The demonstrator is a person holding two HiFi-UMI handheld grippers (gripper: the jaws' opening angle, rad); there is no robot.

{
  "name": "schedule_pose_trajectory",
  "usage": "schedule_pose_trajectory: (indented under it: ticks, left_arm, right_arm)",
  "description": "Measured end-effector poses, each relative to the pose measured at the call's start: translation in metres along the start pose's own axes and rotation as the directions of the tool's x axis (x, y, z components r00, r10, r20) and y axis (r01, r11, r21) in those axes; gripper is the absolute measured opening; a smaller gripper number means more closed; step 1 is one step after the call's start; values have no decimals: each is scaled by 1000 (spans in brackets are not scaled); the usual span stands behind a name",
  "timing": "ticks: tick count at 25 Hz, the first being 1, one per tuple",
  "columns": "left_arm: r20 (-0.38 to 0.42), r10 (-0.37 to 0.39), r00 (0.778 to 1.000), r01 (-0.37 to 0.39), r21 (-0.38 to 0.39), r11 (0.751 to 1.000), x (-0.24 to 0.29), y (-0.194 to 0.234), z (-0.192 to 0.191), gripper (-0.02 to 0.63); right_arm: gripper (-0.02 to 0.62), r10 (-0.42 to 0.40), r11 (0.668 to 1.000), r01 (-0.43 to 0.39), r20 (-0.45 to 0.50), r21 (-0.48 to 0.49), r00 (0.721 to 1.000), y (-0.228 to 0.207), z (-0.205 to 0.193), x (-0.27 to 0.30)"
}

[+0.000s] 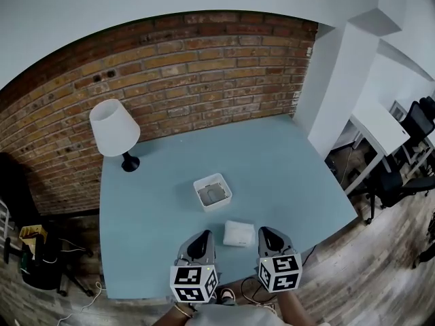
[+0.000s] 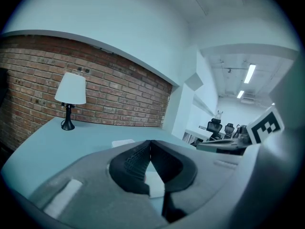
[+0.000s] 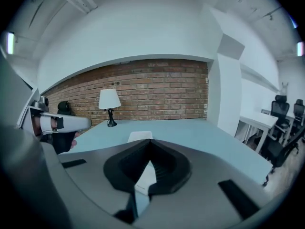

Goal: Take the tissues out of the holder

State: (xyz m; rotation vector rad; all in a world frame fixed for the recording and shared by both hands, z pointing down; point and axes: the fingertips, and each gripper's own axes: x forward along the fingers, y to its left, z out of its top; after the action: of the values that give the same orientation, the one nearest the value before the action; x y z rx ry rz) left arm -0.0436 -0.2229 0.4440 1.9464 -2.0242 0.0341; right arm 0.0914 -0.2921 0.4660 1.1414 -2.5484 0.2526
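The white square tissue holder (image 1: 213, 191) stands near the middle of the blue table (image 1: 285, 175). A white tissue pack (image 1: 238, 233) lies flat on the table in front of it, outside the holder. My left gripper (image 1: 201, 240) hovers just left of the pack and my right gripper (image 1: 270, 236) just right of it, both near the table's front edge. Each is shut with nothing between its fingers. In the left gripper view the closed tips (image 2: 150, 144) point past the holder (image 2: 123, 142). In the right gripper view the pack (image 3: 145, 178) shows below the closed tips (image 3: 150, 143).
A white-shaded lamp (image 1: 114, 131) on a black base stands at the table's back left, before a brick wall (image 1: 204, 66). A white pillar (image 1: 340, 87) rises at the right, with a desk (image 1: 380, 124) and office chairs (image 1: 397, 182) beyond it. Cables lie on the floor (image 1: 54, 277) at the left.
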Motion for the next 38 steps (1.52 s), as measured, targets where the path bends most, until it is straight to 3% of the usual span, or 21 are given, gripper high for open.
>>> schedule_pose_trajectory:
  ticks: [15, 38]
  left_arm:
    - [12, -40, 999, 40, 16, 999, 8, -9, 7, 9]
    - [23, -14, 1000, 13, 20, 1000, 9, -5, 11, 9]
  right_arm:
    - [3, -26, 999, 26, 15, 31, 1000, -8, 1, -3]
    - [3, -23, 999, 23, 18, 25, 1000, -14, 0, -8]
